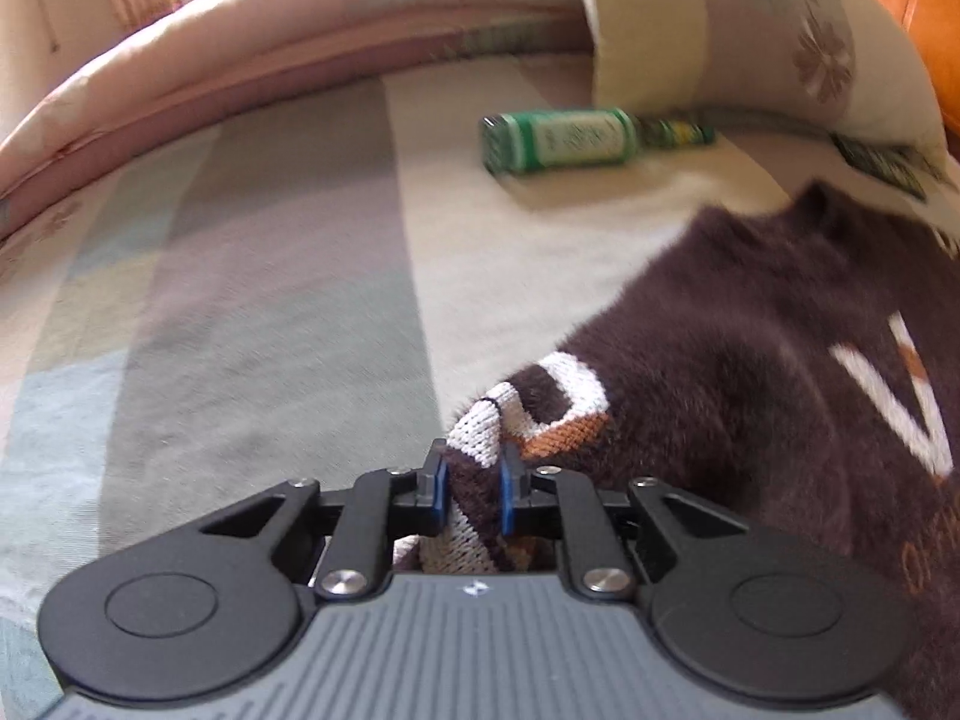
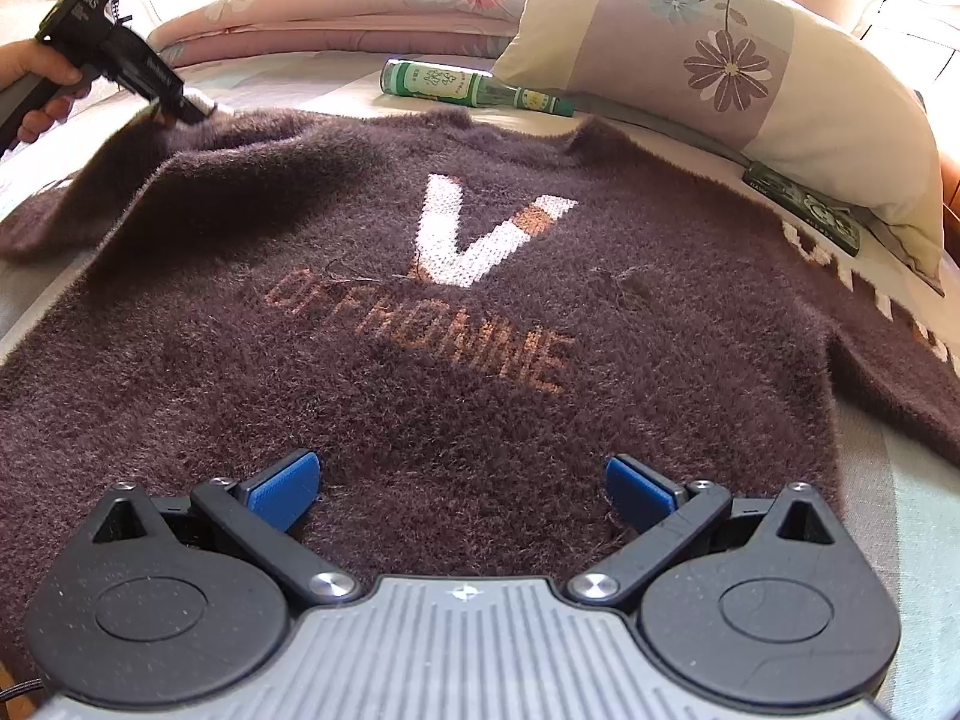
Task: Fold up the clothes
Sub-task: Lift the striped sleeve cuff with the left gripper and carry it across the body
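Left gripper (image 1: 473, 492) pinches the sweater (image 2: 456, 312) sleeve; right gripper (image 2: 462, 489) hovers with fingers spread over the hem; bottle (image 2: 468, 87) lies beyond.

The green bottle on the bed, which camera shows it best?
The right wrist view: the green bottle lies sharp and whole beside the pillow. The left wrist view shows it too, but motion-blurred.

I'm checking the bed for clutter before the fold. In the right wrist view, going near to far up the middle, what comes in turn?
Right gripper, jaws open → brown sweater → white V on the sweater → green bottle, lying on its side → folded pink quilt.
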Demonstrator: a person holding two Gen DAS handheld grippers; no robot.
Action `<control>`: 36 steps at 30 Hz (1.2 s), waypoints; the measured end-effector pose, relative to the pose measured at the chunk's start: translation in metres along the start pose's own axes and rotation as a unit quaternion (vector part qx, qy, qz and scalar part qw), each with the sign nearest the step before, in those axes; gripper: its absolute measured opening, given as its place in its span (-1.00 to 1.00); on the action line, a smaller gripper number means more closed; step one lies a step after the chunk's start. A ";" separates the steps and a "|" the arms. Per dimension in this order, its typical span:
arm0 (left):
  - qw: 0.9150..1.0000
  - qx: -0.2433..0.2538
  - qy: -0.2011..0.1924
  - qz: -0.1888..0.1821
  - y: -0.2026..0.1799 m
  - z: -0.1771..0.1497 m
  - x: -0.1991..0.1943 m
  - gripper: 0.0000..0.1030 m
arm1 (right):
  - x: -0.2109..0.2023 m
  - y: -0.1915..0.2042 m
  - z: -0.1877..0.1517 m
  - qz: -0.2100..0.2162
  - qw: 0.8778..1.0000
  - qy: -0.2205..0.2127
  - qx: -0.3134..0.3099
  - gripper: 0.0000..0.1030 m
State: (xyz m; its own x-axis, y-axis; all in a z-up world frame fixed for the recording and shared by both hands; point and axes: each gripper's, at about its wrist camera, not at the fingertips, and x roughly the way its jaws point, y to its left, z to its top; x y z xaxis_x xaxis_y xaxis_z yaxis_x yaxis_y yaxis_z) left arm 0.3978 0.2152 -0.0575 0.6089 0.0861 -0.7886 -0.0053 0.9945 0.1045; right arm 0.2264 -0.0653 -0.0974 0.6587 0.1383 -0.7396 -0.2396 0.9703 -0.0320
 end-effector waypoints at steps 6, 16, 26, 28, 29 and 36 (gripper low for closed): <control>0.999 -0.042 -0.005 0.009 0.007 0.004 0.002 -0.36 | -0.001 0.000 0.000 0.001 1.000 0.000 0.002 1.00; 0.988 -0.102 -0.016 -0.111 -0.034 0.016 0.016 0.04 | 0.000 0.000 0.000 0.001 1.000 -0.001 0.002 1.00; 0.969 -0.227 0.005 -0.098 -0.020 0.022 0.087 0.01 | -0.002 -0.002 0.000 0.005 1.000 -0.002 0.011 1.00; 0.970 -0.224 0.007 -0.089 -0.023 0.029 0.073 -0.02 | -0.004 -0.003 0.001 0.007 1.000 -0.004 0.012 1.00; 0.969 -0.232 0.003 -0.090 -0.017 0.023 0.066 -0.02 | -0.006 -0.003 0.001 0.009 1.000 -0.007 0.013 1.00; 0.951 -0.294 -0.020 -0.096 0.040 -0.029 0.019 0.34 | -0.018 -0.003 0.003 0.023 0.999 -0.027 0.016 1.00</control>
State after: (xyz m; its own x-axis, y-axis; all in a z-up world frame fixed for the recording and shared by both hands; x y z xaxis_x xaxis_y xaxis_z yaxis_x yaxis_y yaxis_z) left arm 0.3861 0.2586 -0.0853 0.6725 -0.0920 -0.7344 -0.3263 0.8537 -0.4058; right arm 0.2174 -0.0703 -0.0817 0.6852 0.1931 -0.7023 -0.2485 0.9683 0.0238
